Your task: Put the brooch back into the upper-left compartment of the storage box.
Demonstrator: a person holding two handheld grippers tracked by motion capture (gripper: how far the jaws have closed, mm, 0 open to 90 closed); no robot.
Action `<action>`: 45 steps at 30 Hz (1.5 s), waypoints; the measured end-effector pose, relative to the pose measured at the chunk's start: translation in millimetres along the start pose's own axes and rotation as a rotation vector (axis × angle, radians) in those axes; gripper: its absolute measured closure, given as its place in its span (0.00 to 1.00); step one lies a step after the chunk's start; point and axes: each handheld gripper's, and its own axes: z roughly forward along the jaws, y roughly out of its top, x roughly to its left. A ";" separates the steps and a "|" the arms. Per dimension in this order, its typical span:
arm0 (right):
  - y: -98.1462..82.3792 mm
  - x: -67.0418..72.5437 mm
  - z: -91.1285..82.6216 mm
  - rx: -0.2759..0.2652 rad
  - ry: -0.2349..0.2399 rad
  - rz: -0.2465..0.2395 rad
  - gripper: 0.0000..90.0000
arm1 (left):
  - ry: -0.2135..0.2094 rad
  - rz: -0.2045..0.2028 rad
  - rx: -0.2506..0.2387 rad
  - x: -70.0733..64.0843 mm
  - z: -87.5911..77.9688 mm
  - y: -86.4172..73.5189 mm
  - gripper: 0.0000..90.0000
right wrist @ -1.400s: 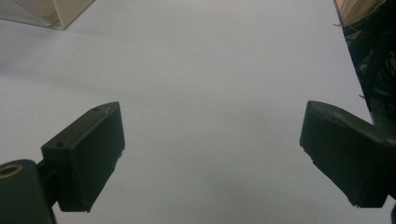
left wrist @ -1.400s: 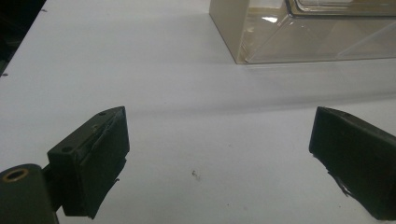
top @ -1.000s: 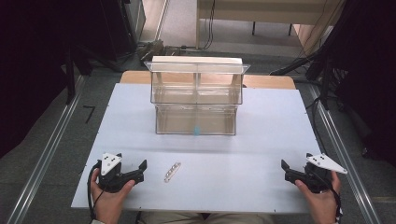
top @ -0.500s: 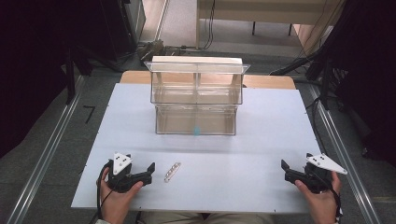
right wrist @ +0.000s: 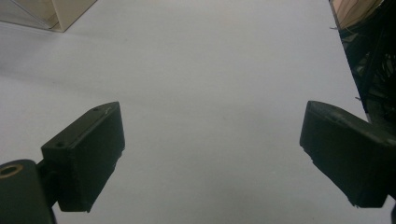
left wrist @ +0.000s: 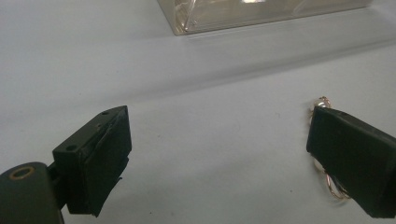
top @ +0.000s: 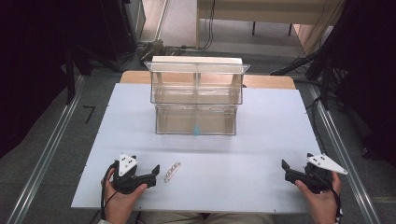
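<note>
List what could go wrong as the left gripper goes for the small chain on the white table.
1. The left gripper is open, but in its own view the beaded chain lies partly under the right-hand jaw, not in the gap; closing now might only nudge it.
2. The chain lies flat on the white table, so the jaws may scrape past without lifting it.

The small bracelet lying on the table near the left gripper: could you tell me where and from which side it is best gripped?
Probably across the middle of the bracelet. It lies flat as a thin, slanted strip on the white table, so the open left gripper, already beside its near end, would likely do best coming down from above, one jaw on each long side.
</note>
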 end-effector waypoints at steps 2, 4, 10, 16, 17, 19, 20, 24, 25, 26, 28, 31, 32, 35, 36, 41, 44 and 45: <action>0.0 0.1 0.1 0.000 -0.001 -0.001 0.06 | -0.001 0.006 0.005 -1.5 0.5 -0.2 0.08; 0.0 0.0 0.2 0.000 0.000 -0.001 0.06 | -0.006 0.011 0.008 -2.9 1.5 -0.4 0.08; -0.1 -0.3 0.0 0.000 -0.003 0.002 0.06 | -0.013 0.023 0.013 -6.8 3.2 -0.8 0.09; -0.1 -0.5 0.4 0.002 0.001 0.003 0.06 | -0.024 0.034 0.014 -11.2 4.8 -1.0 0.13; 0.0 -0.5 0.0 -0.002 0.001 0.007 0.06 | -0.023 0.041 0.017 -12.7 5.3 -1.0 0.13; 0.0 -0.6 -0.1 -0.003 0.000 0.004 0.06 | -0.025 0.043 0.017 -14.5 6.1 -1.3 0.15; -0.1 -0.6 -0.1 -0.003 0.001 0.004 0.06 | -0.026 0.044 0.018 -15.2 6.4 -1.4 0.16; -0.2 -0.7 0.3 0.003 -0.001 0.003 0.06 | -0.032 0.055 0.027 -18.5 7.7 -1.8 0.20; -0.2 -0.7 0.2 0.004 -0.001 0.005 0.06 | -0.033 0.055 0.026 -19.2 8.3 -1.9 0.21; -0.2 -0.8 0.2 0.004 -0.001 0.006 0.06 | -0.033 0.058 0.029 -19.8 8.4 -1.9 0.21; -0.2 -0.9 0.2 0.003 -0.001 0.006 0.06 | -0.039 0.059 0.029 -21.4 9.1 -2.1 0.22; -0.2 -1.0 0.2 0.003 0.001 0.006 0.06 | -0.038 0.066 0.030 -23.8 9.4 -2.2 0.24; -0.3 -1.0 0.2 0.003 0.000 0.006 0.06 | -0.036 0.068 0.031 -25.1 9.9 -2.4 0.24; -0.3 -1.0 0.3 0.005 -0.002 0.009 0.06 | -0.036 0.080 0.029 -28.5 10.9 -2.8 0.26; -0.2 -1.1 0.2 0.005 0.000 0.009 0.06 | -0.035 0.084 0.030 -29.8 11.0 -2.8 0.27; -0.3 -1.2 0.1 0.003 0.000 0.008 0.06 | -0.033 0.108 0.037 -36.3 13.4 -3.7 0.29; -0.3 -1.4 -0.1 0.004 0.001 0.006 0.06 | -0.026 0.118 0.034 -38.2 13.7 -3.7 0.30; -0.4 -1.4 0.0 0.004 0.001 0.007 0.06 | -0.022 0.124 0.037 -38.7 13.7 -3.7 0.31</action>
